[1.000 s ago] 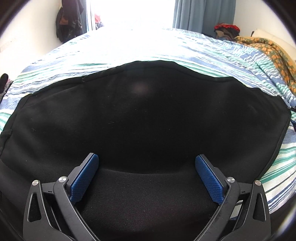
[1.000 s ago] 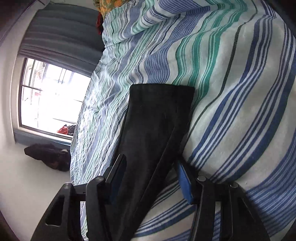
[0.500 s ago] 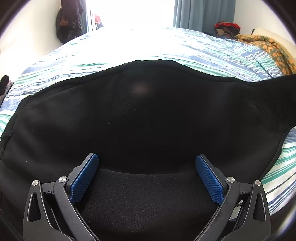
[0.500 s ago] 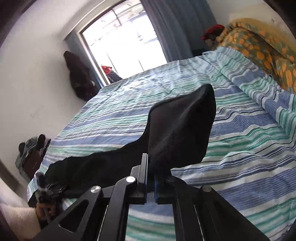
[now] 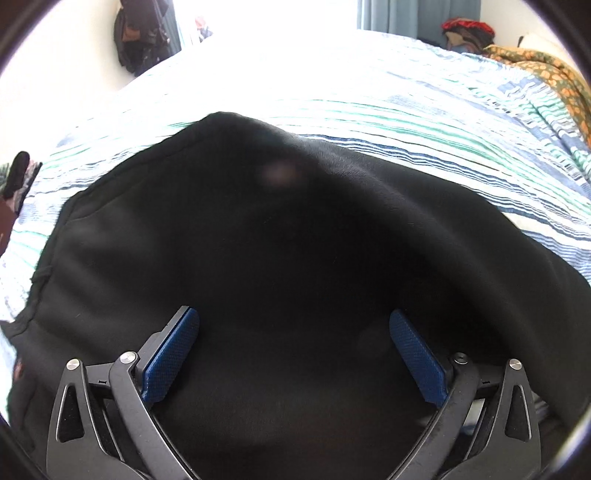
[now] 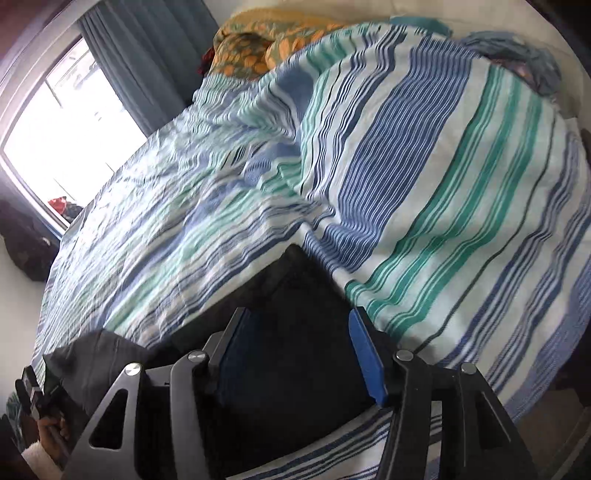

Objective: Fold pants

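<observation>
Black pants (image 5: 280,236) lie on the blue, green and white striped bedspread (image 5: 424,110) and fill most of the left wrist view. My left gripper (image 5: 293,334) hovers just over them, open wide, with only cloth under its blue pads (image 5: 171,354). In the right wrist view the folded black pants (image 6: 295,295) lie on the bedspread (image 6: 443,184). My right gripper (image 6: 299,332) is above that cloth and its jaws are opening; the fabric sits between and beneath them, and the pads do not press on it.
An orange-patterned blanket (image 6: 251,48) lies bunched at the head of the bed. A bright window (image 6: 55,122) with a grey-blue curtain (image 6: 147,62) is behind. Dark clothes (image 5: 140,33) hang by the wall. A hand with a gripper (image 6: 40,406) shows at the lower left.
My right gripper shut on the pants leg end, lifted it across the bed, and its jaws have come apart over the laid-down cloth. In the left view a black layer has come over from the right.
</observation>
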Tool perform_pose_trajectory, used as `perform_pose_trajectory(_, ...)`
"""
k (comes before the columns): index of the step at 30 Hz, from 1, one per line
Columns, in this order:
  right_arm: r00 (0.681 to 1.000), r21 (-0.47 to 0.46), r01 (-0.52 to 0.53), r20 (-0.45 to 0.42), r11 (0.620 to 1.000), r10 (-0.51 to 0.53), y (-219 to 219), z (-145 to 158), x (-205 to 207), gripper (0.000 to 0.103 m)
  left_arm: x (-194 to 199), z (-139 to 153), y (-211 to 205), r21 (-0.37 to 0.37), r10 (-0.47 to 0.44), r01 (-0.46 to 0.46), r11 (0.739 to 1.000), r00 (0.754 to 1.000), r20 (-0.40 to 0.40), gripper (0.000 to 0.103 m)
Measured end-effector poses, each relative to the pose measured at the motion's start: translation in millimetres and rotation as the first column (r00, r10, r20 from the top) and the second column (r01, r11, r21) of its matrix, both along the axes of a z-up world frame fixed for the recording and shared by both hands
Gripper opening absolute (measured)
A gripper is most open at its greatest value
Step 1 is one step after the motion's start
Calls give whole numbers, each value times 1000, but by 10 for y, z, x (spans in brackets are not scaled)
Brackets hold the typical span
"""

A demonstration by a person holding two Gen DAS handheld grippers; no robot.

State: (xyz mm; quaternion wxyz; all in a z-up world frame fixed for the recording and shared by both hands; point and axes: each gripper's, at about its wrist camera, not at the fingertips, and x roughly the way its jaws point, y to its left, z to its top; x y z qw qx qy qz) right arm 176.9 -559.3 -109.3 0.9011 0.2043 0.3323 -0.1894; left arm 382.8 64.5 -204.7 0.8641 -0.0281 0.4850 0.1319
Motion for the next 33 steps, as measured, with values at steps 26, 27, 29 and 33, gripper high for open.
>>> perform_pose_trajectory(26, 643, -58, -755, -263, 653, 719, 3425, -1231, -34, 66, -2194, -65, -894, -66, -310, 307, 949, 950, -34, 102)
perform_pose_trajectory(27, 645, -51, -751, -269, 658, 715, 3382, -1184, 45, 67, -2159, -66, -985, -67, -317, 314, 947, 947, -53, 102)
perform_pose_trajectory(29, 651, -25, -739, -285, 673, 704, 3360, -1170, 55, 67, -2176, -91, -912, -76, -325, 318, 945, 941, -95, 102)
perform_pose_trajectory(33, 662, 0, -719, -303, 695, 685, 3332, -1180, 29, 67, -2242, -117, -936, -58, -334, 330, 942, 934, -128, 102)
